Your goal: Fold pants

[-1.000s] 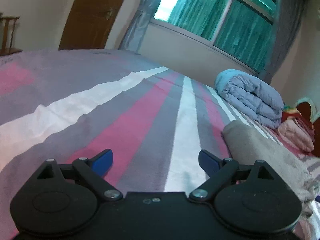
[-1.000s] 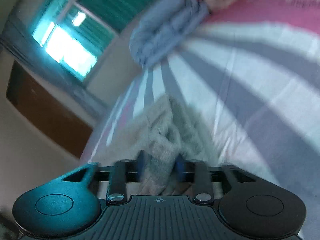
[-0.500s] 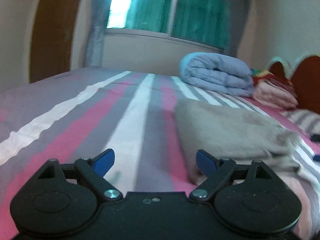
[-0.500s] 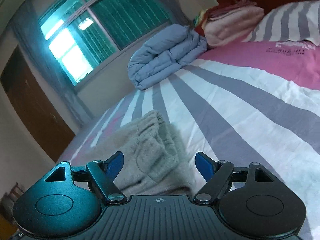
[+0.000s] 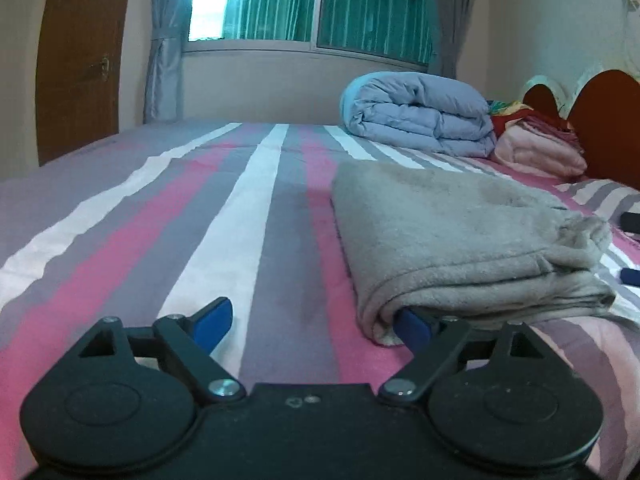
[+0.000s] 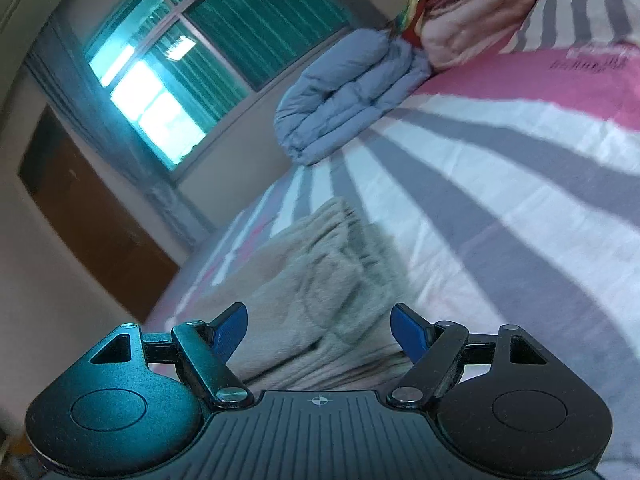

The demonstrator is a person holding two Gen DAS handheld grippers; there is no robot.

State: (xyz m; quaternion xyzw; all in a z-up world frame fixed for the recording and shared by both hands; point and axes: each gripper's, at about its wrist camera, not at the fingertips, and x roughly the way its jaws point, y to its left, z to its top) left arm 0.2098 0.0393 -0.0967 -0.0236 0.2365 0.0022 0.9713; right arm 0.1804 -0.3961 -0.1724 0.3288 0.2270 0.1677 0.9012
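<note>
Fingers (image 5: 214, 318) of both grippers spread — left gripper (image 5: 312, 322) beside folded grey pants (image 5: 452, 236), right gripper (image 6: 319, 330) above them.

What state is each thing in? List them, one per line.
pants: folded, lying flat on the bed.
left gripper: open, one fingertip tucked under the pants' edge.
right gripper: open, empty, over the pants.
blue duvet: folded, on the bed.
pink blankets: folded, stacked.
door: shut.

A folded blue duvet (image 5: 420, 114) lies on the striped bedsheet (image 5: 200, 216).
</note>
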